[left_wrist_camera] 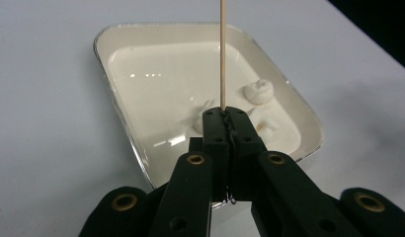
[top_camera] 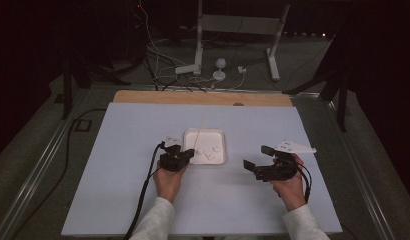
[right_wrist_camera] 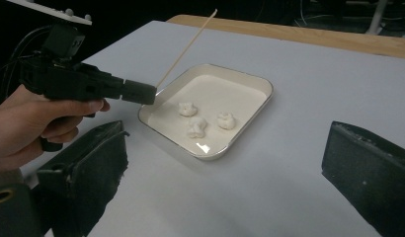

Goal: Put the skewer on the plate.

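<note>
Left tongs [left_wrist_camera: 225,121], low in the frame, clamp a wooden skewer [left_wrist_camera: 222,49] over the tray [left_wrist_camera: 111,37] of marshmallows [left_wrist_camera: 259,91]. Right tongs [right_wrist_camera: 225,163] stand apart, idle. Spearing step; next likely needs tilting the tip downward.

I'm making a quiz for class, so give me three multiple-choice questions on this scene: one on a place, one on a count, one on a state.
1. Where do the white lumps lie?
A. in the tray
B. on the bare table
C. on the floor

2. How many lumps are there?
A. one
B. three
C. five

3. How do the left gripper's jaws stand?
A. wide open
B. shut on the skewer
C. shut on a lump

Answers:
1 A, the lumps sit inside the tray.
2 B, three show in the right gripper view.
3 B, the left gripper clamps the skewer, which points out over the tray.
</note>
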